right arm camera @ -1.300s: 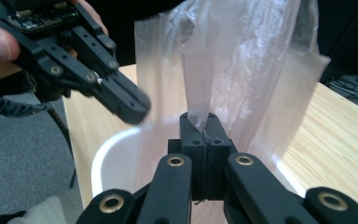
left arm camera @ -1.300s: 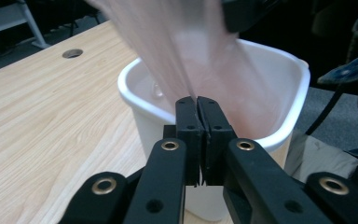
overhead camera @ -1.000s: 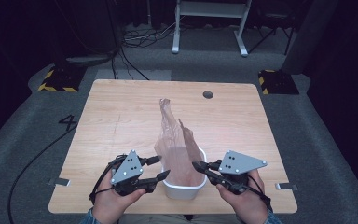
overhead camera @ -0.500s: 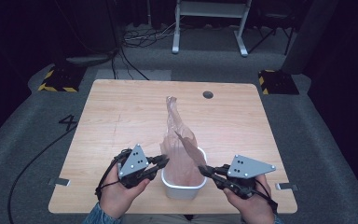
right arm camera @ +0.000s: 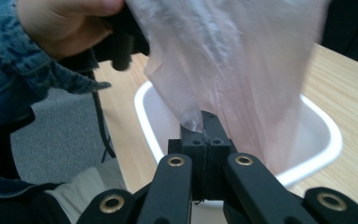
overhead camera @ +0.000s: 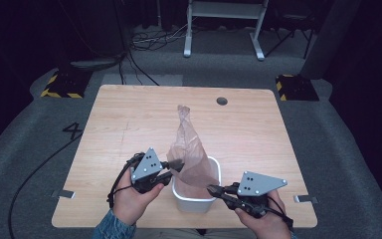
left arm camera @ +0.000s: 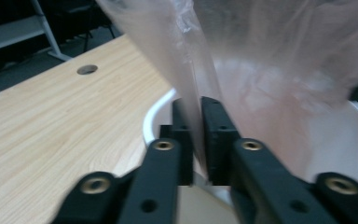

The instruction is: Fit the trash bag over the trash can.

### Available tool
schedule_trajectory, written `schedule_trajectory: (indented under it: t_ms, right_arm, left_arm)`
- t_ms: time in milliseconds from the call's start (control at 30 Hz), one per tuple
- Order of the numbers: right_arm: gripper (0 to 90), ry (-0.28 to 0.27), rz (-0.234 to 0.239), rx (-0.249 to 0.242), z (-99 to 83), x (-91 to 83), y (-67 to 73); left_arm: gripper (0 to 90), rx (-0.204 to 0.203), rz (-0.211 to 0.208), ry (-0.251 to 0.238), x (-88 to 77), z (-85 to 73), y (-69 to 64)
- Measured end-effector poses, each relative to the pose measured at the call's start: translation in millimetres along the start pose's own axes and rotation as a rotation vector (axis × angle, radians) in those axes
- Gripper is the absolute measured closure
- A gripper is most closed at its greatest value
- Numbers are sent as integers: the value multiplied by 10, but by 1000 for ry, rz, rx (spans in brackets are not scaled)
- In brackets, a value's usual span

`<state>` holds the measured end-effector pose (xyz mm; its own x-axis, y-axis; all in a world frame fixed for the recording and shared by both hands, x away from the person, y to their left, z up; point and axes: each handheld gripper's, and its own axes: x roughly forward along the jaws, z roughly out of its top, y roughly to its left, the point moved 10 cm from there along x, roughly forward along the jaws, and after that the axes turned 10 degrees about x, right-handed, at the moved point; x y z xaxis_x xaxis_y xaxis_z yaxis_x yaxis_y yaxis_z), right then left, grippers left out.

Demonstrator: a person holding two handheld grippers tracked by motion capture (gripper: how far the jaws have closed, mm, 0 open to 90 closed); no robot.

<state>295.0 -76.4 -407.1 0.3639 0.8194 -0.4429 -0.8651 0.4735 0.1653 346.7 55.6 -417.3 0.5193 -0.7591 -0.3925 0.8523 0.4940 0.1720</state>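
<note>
A thin pink plastic bag (overhead camera: 191, 149) rises in a cone from a white bin (overhead camera: 194, 203) near the table's front edge, its tip lying toward the middle of the table. My left gripper (overhead camera: 176, 164) is at the bin's left rim. Its jaws have just been closing and now pinch a fold of the bag (left arm camera: 270, 56), seen close in the left gripper view (left arm camera: 196, 105). My right gripper (overhead camera: 212, 189) is at the bin's front right, shut on the bag's edge (right arm camera: 233, 51) just above the bin's rim (right arm camera: 326, 135), as the right gripper view (right arm camera: 199, 116) shows.
The wooden table (overhead camera: 119, 124) has a round cable hole (overhead camera: 222, 101) at the back. Grey carpet surrounds it, with yellow-and-black blocks (overhead camera: 62, 84) and a white stand's legs (overhead camera: 224, 30) behind. The person's left hand (right arm camera: 60, 23) is just beyond the bin.
My left gripper has moved in to the bag and closed on its edge. My right gripper has drawn slightly toward the front edge, and the bag's mouth now stands spread over the bin.
</note>
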Motion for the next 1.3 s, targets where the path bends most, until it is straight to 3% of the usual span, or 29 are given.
schedule_trajectory:
  t_ms: [167, 233, 267, 300, 333, 433, 467, 533, 567, 600, 667, 767, 867, 1100, 1300]
  right_arm:
    - [900, -3, -18, 11, -29, -77, -64]
    - [900, -5, -18, 13, -34, -90, -63]
    - [900, -3, -14, 16, -41, -91, -56]
    - [900, 0, -8, 17, -48, -87, -44]
    - [900, 1, -1, 15, -53, -78, -27]
    - [900, 0, 16, 13, -45, -51, 17]
    - [900, 1, 20, 8, -39, -36, 22]
    - [900, 10, 24, 6, -39, -4, 21]
    - [900, 15, 23, 6, -42, 10, 14]
    - [900, 19, 21, 4, -46, 17, 7]
    - [900, 19, 16, 5, -52, 14, -11]
    - [900, 21, -4, 9, -72, -16, -63]
    - [882, 18, -16, 15, -76, -45, -103]
    - [539, -2, -69, 4, -19, -123, -193]
    - [472, -43, -117, -8, 104, -272, -255]
  left_arm:
    - [864, 30, 31, 22, -18, -37, 33]
    - [708, 46, 56, 9, 8, -40, 77]
    - [602, 34, 55, -1, 23, -34, 90]
    - [509, -4, 43, -23, 43, -12, 82]
    - [447, -6, 46, -30, 45, 2, 99]
    - [370, -28, 49, -51, 81, 60, 131]
    - [399, -31, 43, -46, 103, 68, 129]
    - [648, -17, 7, -36, 129, 66, 85]
    - [702, -19, -7, -39, 145, 73, 42]
    - [794, -2, -3, -29, 145, 68, 19]
    - [873, 37, 4, -16, 133, 63, -17]
    - [895, 17, -32, -14, 131, 50, -78]
    - [897, 34, -33, -5, 131, 42, -96]
    - [898, 56, -48, -8, 121, 41, -140]
    - [898, 51, -52, -14, 111, 29, -147]
